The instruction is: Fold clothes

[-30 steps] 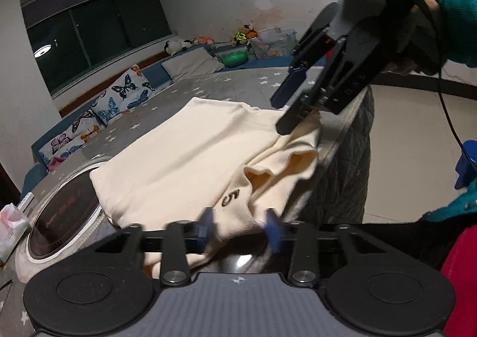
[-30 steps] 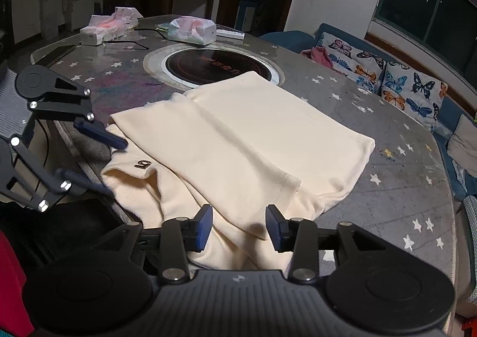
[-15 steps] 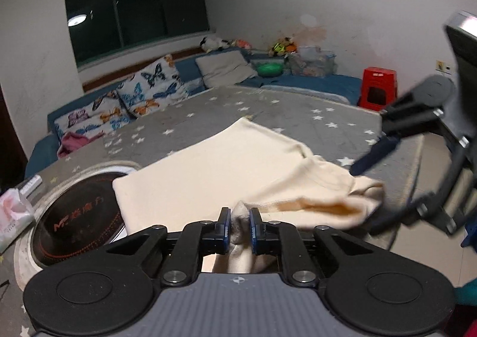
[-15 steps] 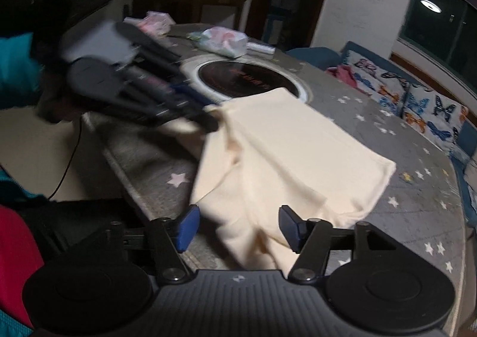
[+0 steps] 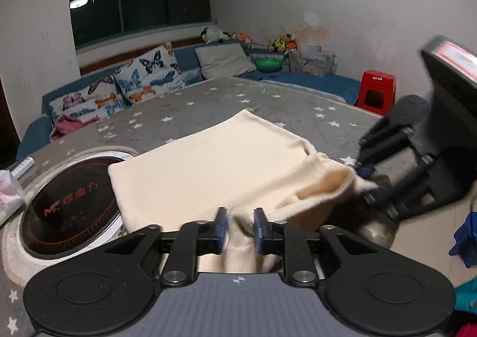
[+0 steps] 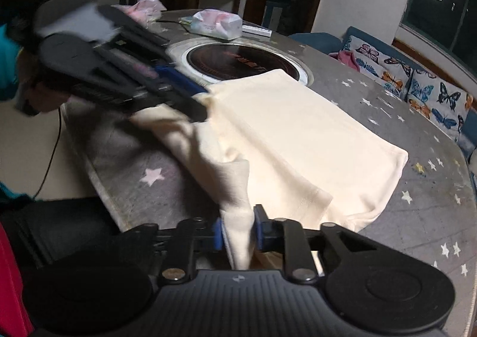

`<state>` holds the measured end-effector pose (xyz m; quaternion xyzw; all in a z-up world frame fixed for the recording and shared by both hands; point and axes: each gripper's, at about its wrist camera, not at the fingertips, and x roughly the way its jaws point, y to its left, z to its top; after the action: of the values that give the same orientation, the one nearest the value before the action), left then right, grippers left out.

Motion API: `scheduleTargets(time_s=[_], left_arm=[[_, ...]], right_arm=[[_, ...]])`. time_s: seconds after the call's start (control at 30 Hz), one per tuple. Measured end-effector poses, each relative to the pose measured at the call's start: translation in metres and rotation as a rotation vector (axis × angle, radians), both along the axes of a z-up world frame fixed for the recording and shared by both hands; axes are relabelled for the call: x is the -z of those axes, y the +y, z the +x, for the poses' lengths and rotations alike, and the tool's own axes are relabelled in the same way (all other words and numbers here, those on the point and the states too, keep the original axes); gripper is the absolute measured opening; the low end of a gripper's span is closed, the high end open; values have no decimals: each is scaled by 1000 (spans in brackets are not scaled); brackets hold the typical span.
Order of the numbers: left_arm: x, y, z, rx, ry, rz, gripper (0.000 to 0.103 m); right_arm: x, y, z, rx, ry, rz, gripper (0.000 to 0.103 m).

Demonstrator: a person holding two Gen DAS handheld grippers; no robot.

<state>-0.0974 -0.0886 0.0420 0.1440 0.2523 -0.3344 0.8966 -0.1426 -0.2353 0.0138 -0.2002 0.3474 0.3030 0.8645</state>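
A cream garment [image 5: 208, 164] [image 6: 298, 134] lies folded on the grey star-patterned table [image 5: 268, 104] [image 6: 432, 188], its near edge lifted off the surface. My left gripper [image 5: 241, 231] [image 6: 199, 104] has a bunched corner of the cloth filling the gap between its blue pads, and its jaws are opening. My right gripper [image 6: 237, 231] [image 5: 368, 185] is closing, its pads pinching a hanging fold at the garment's other near corner. The raised edge sags between the two grippers above the table rim.
A round black induction hob [image 5: 68, 211] [image 6: 241, 64] is set into the table just beyond the garment. Tissue packs [image 6: 216, 24] lie behind it. Butterfly cushions [image 5: 143, 74] line a bench past the table, and a red stool [image 5: 377, 89] stands on the floor.
The right gripper's wide jaws have closed onto the garment's near fold. The left gripper took a corner, lifted it sideways, and its pads now stand slightly wider.
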Motion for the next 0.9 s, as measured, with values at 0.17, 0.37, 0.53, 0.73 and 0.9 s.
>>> scheduleTargets(time_s=[0.17,0.37,0.53,0.73,0.9], left_arm=[[8,15,-29,11,-57,66,55],[26,16,-42,22,-96,159,55],[38,15,-38,-12,-117,202,26],[25,23,-44,-27,-126,145,15],[4,32,-60,-19,-102,79,14]], right_arm=[[-9,-8,6,31,18,58,12],[-18,-8,11,54,6,76,12],[-23,-8,10,69,-14,87,12],[-28,-7,2,66,-36,88,11],[-41,-11,-15,36,-58,111,10]])
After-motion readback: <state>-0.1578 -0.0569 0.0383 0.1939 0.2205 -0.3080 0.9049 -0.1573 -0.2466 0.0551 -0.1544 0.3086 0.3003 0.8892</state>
